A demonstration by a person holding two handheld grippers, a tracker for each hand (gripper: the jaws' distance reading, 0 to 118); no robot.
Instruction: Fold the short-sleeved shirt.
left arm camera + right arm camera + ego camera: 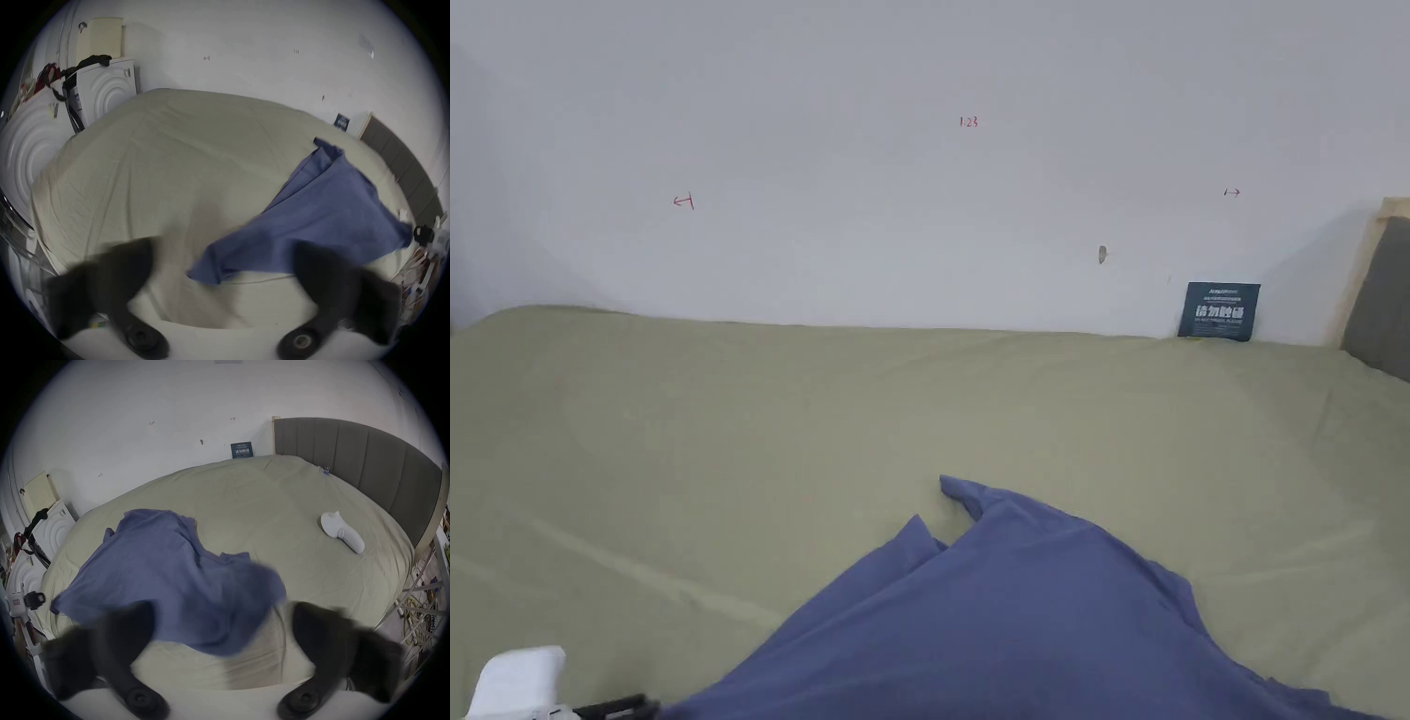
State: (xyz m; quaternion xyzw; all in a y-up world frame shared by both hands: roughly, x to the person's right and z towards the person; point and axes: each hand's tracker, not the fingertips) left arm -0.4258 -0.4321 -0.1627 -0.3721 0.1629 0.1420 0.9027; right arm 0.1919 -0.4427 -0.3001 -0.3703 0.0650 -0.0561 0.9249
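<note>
Spreading across all three views, the bed (684,422) wears a pale olive sheet, lightly creased, and runs up to a white wall (919,187). A grey padded headboard (365,462) stands along the bed's right end in the right gripper view. White machines (104,85) with ringed side panels sit beyond the bed's left end, dark straps draped over one of them.

The shirt (1012,619), blue, lies rumpled on the sheet at the near edge of the bed, left of centre in the right gripper view. It is bunched and unfolded, one pointed flap reaching toward the wall and the near hem lifted off the sheet and motion-blurred.

In the left gripper view the left tongs (224,265) show both black jaws spread wide apart with bare sheet and the shirt's near corner between them; nothing is pinched. In the right gripper view the right tongs (221,625) are likewise spread wide, the blurred blue hem hanging in front of the gap and over the left jaw, with neither jaw pressing on it. Each pair of tongs also shows far off in the other's view, at the shirt's outer corner: whether a corner is touched there is too small to tell.

A white handheld device (342,534) lies on the sheet near the headboard, well apart from the shirt. A small dark blue sign (1219,310) leans against the wall at the bed's far edge. A tiny blue clip-like object (325,470) rests beside the headboard.
</note>
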